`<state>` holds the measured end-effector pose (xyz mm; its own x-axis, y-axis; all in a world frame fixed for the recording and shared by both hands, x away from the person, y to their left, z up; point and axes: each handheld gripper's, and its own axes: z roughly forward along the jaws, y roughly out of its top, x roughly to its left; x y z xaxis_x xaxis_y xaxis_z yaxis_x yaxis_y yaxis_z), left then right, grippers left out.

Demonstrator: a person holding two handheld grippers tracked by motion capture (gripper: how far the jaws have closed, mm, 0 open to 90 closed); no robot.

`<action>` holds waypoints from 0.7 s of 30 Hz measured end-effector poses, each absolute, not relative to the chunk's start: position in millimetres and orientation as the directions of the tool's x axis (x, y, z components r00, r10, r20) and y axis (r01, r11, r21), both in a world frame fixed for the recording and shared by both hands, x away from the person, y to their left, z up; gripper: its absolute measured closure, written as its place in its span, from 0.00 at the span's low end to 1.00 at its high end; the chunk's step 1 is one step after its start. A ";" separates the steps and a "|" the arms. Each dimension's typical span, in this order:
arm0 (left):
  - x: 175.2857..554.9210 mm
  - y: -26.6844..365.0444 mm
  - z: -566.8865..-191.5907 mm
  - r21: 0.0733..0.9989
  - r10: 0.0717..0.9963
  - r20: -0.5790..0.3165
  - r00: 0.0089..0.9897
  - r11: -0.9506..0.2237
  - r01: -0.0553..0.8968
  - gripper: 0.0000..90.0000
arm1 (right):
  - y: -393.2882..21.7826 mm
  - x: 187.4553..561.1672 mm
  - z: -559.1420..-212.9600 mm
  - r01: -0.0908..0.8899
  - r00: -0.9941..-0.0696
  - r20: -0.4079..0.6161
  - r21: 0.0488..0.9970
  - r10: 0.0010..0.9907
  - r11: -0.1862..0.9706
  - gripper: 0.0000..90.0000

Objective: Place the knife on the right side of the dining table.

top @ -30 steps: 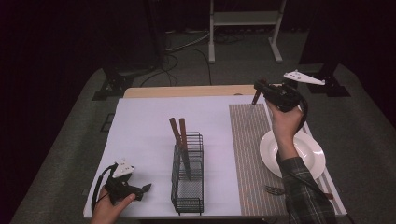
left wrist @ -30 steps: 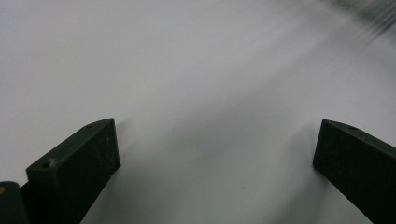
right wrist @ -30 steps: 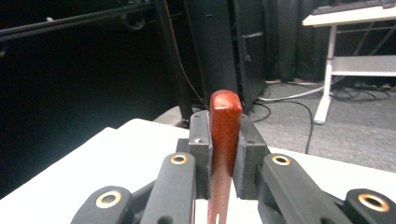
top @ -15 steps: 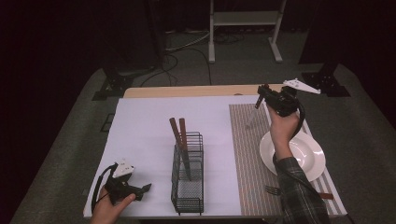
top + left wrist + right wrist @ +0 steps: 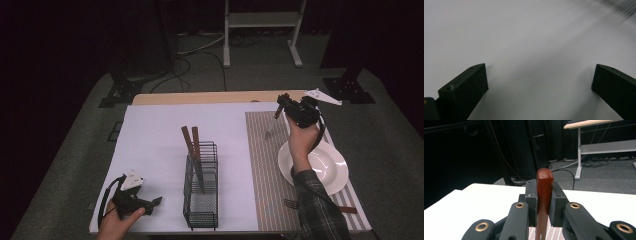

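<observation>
Right claw (image 5: pixel 543 202), clamped: probably fork (image 5: pixel 544 195).

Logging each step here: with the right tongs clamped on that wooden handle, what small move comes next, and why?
Probably carry the right tongs left toward the wire basket. They hold a wooden-handled utensil aloft, and two like handles already stand there.

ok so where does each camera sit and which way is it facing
High view: above the person's side, facing forward and down on the white-covered table; both forearms enter from below, left gripper low, right gripper raised over the striped placemat.
Left gripper view: on the left gripper, close over the white cover, its black jaws wide apart.
Right gripper view: on the right gripper, facing level across the table's far edge, jaws clamping a brown wooden utensil handle.
Shared: high and right gripper views both show that handle and the white desk frame.
</observation>
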<state>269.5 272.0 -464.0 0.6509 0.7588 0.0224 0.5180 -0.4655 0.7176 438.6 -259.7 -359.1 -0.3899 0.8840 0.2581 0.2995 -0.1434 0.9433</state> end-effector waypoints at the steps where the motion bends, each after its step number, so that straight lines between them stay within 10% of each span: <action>1: 269.4 271.9 -464.1 0.718 0.759 0.022 0.651 -0.465 0.518 0.00 | -260.3 438.5 -359.0 0.300 -0.389 0.256 0.943 0.885 -0.142 0.88; 21: 269.5 272.0 -464.0 0.717 0.759 0.021 0.651 -0.465 0.519 0.00 | -286.4 432.3 -359.8 0.320 -0.351 0.267 0.935 0.897 -0.153 0.81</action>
